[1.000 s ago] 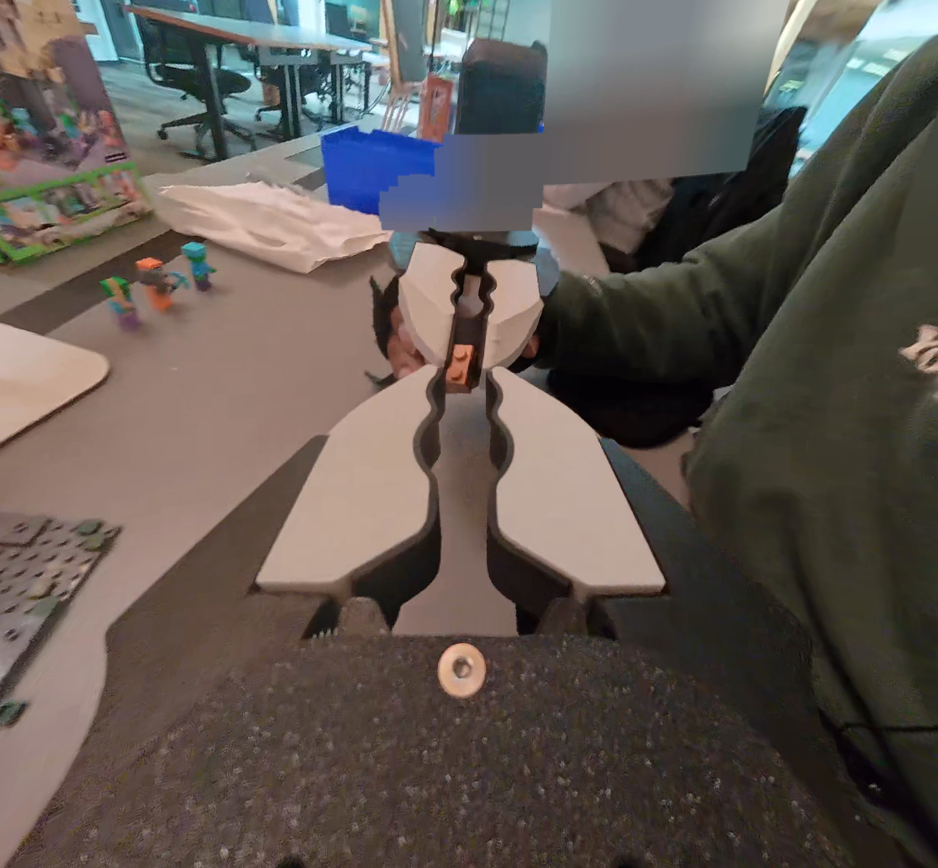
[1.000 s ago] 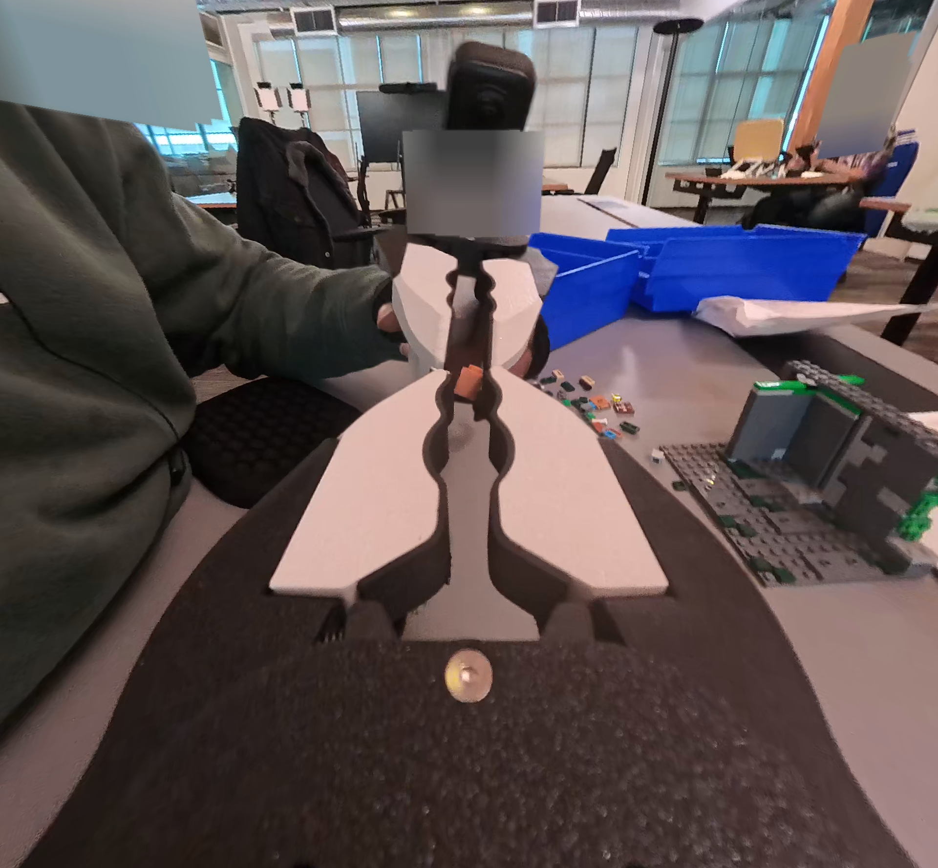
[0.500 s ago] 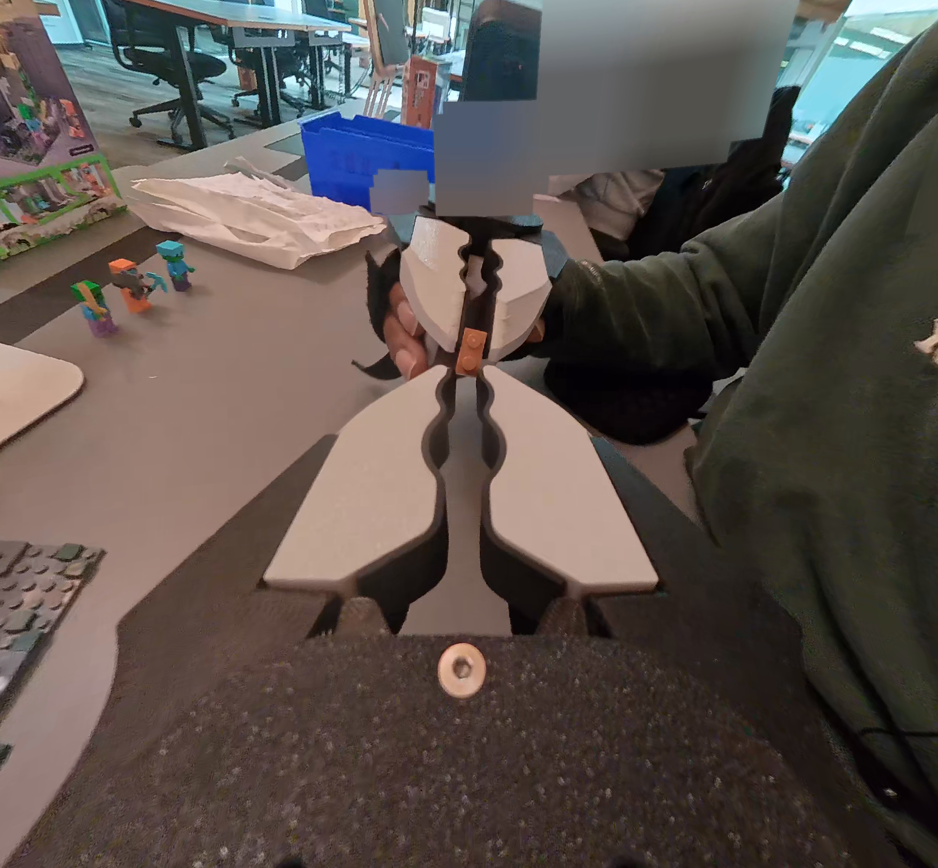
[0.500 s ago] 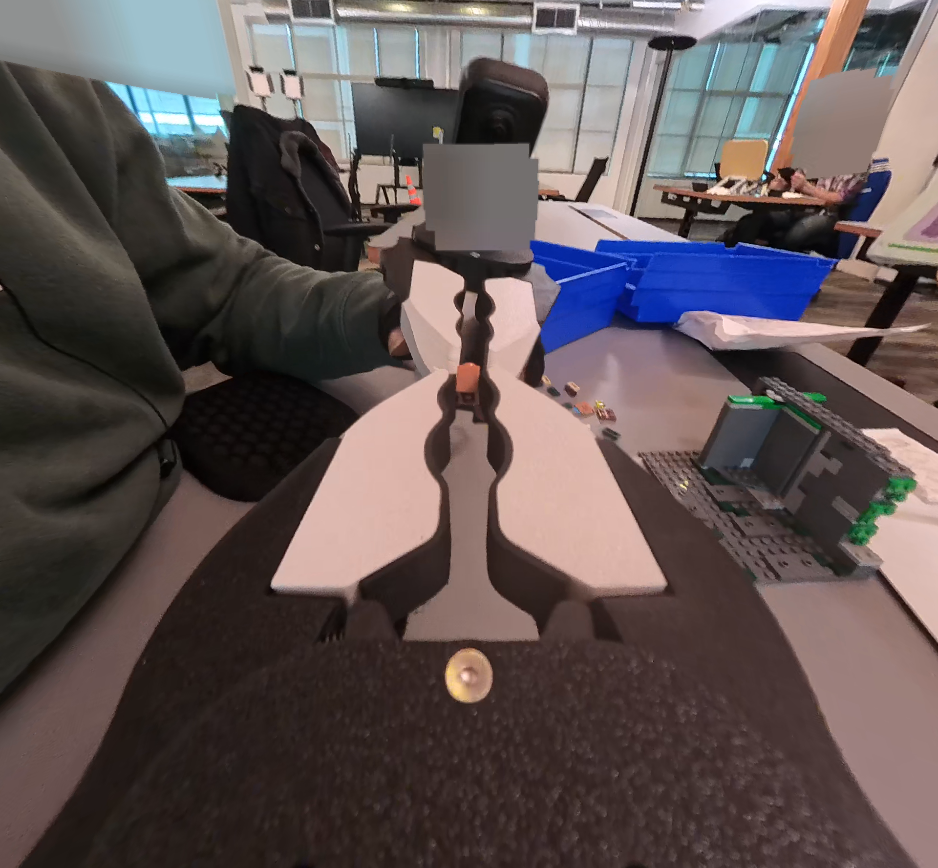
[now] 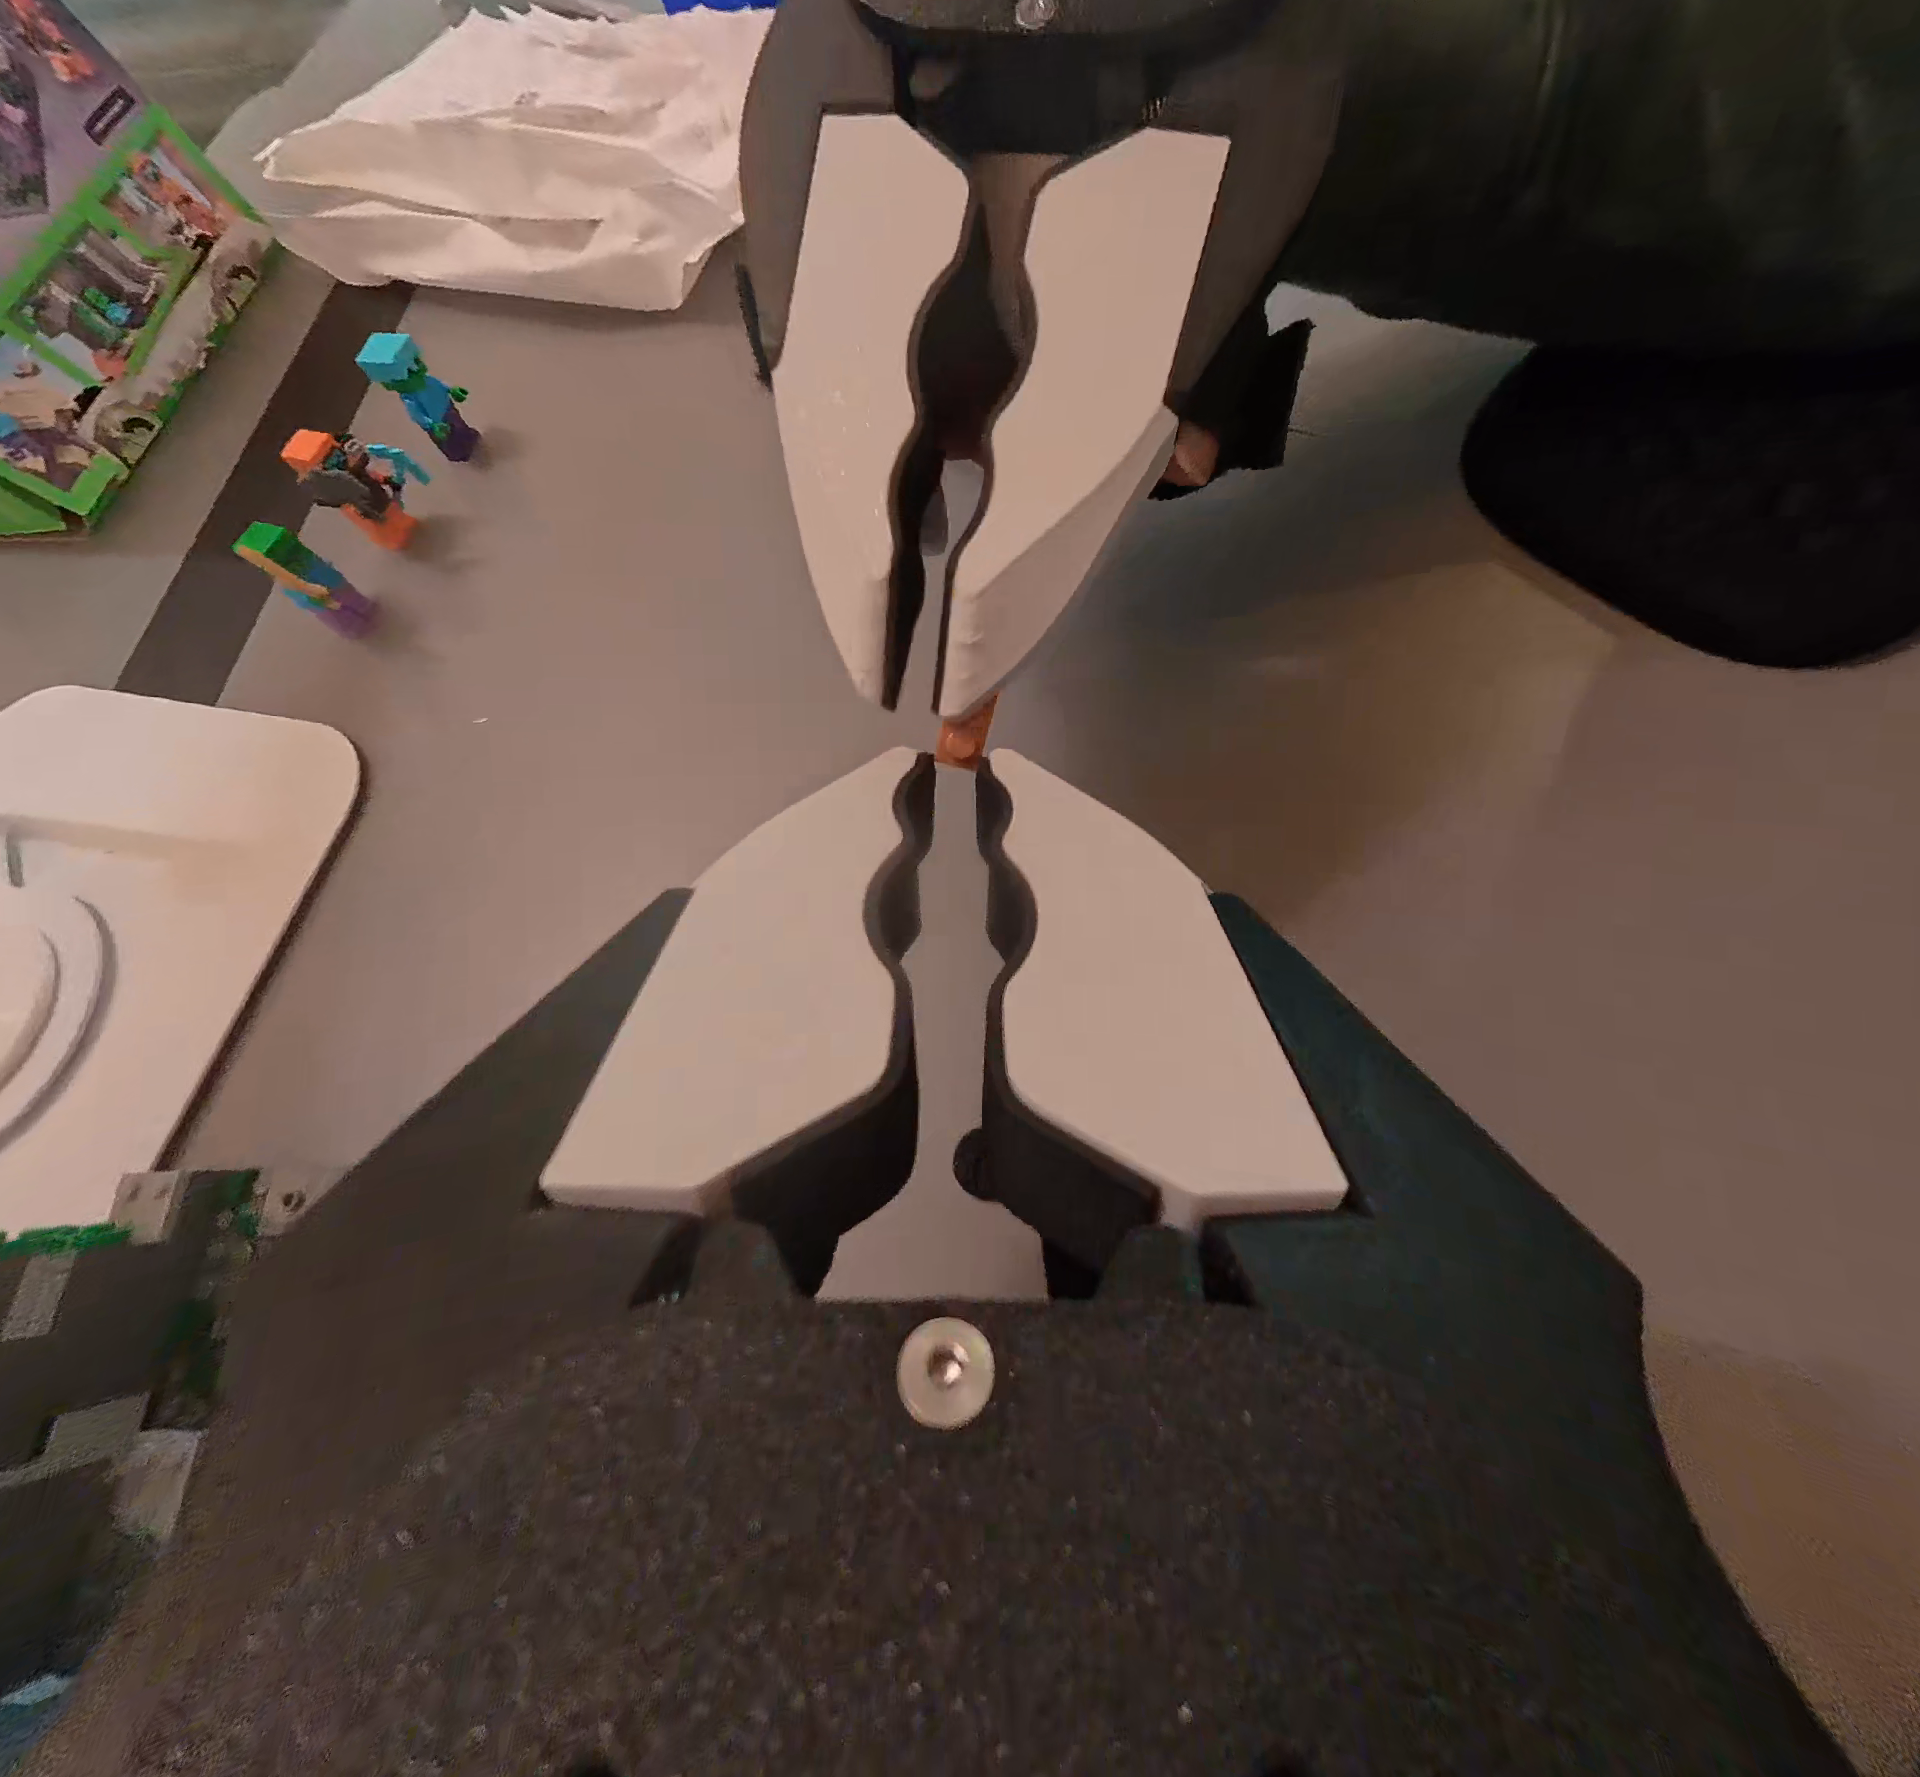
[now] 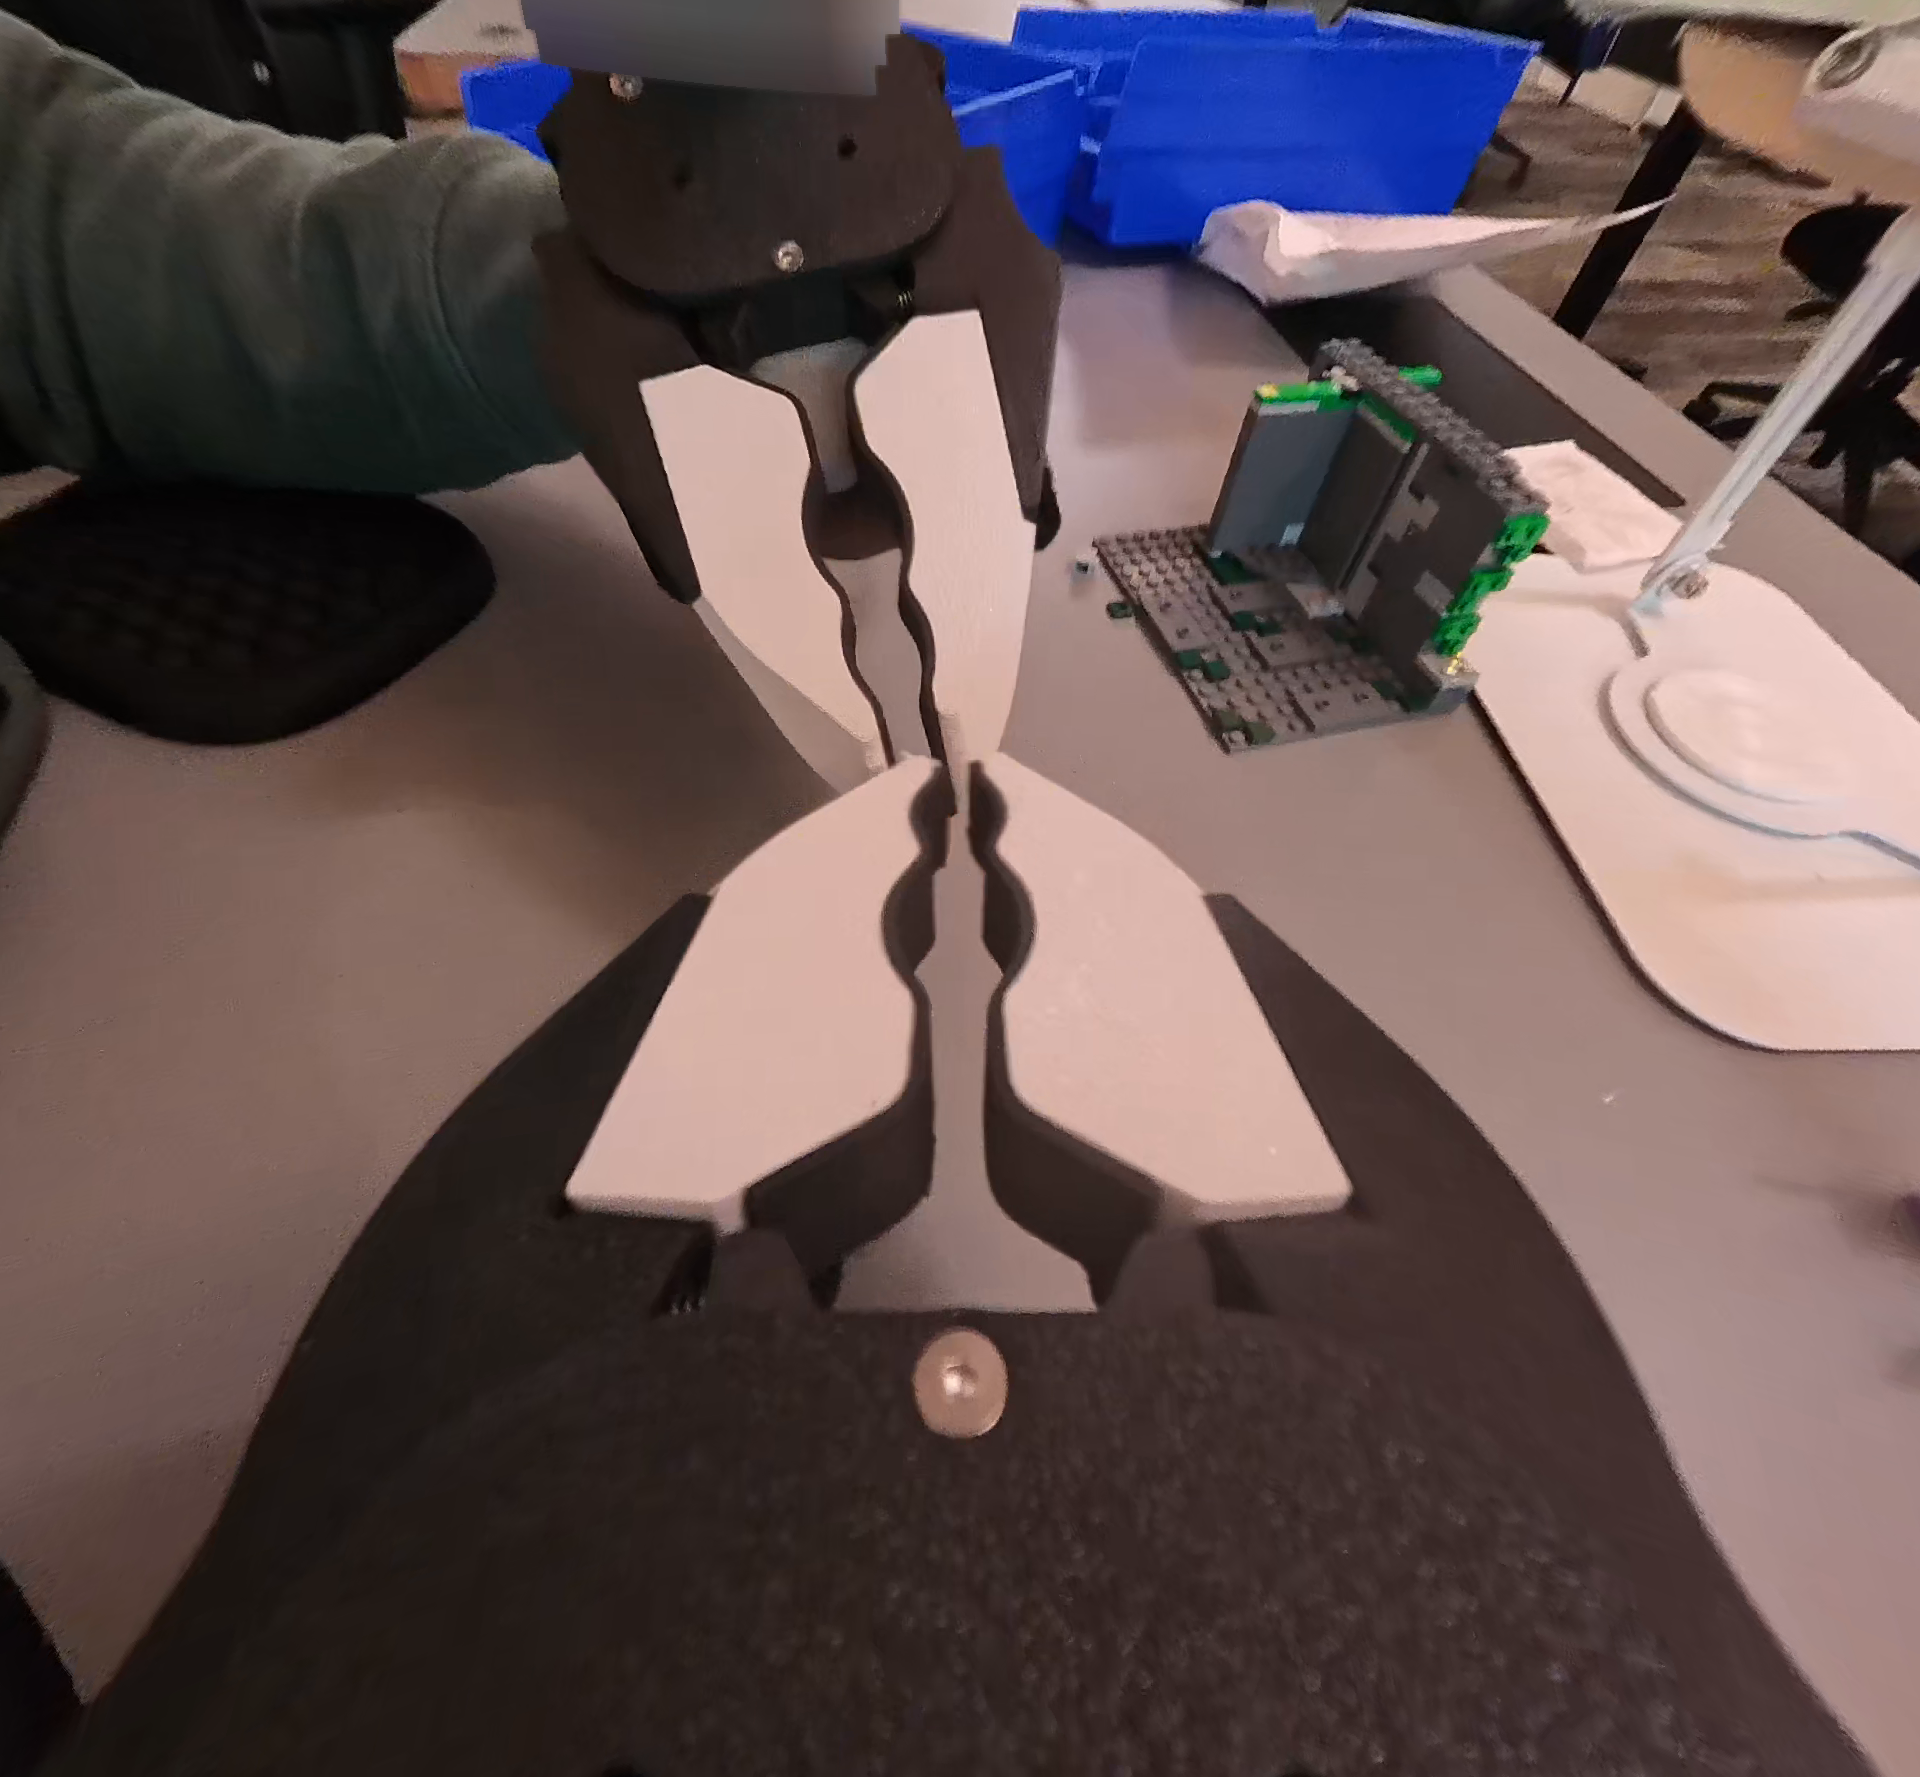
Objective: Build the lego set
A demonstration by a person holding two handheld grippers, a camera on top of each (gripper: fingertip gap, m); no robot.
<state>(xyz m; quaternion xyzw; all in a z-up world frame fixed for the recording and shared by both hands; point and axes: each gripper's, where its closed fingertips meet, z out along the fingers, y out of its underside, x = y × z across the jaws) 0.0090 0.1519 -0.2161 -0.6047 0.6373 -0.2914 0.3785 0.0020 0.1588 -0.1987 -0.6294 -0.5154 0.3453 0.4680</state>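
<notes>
A small orange brick (image 5: pixel 961 742) sits where the two grippers meet tip to tip, above the grey table. My left gripper (image 5: pixel 951 766) has its fingers closed to a narrow gap on the brick. My right gripper (image 5: pixel 914 699) comes from the far side, pointing down at it. In the right wrist view my right gripper (image 6: pixel 961 777) is almost fully closed and the brick is hidden. I cannot tell if it holds anything. The left gripper (image 6: pixel 920 740) faces it there. The grey lego build (image 6: pixel 1351 574), a baseplate with a wall, stands to the right.
Three minifigures (image 5: pixel 353 486) stand left of the grippers, near the set's box (image 5: pixel 94 273) and a white paper bag (image 5: pixel 520 169). Blue bins (image 6: pixel 1299 117) stand at the back. A white lamp base (image 6: pixel 1714 792) lies right of the build. A black pad (image 6: pixel 208 605) is under the person's sleeve. My two grippers' fingertips are within a few centimetres of each other.
Both grippers have tilted down toward the table, staying tip to tip on the orange brick. My right gripper's fingertip gap has narrowed.
</notes>
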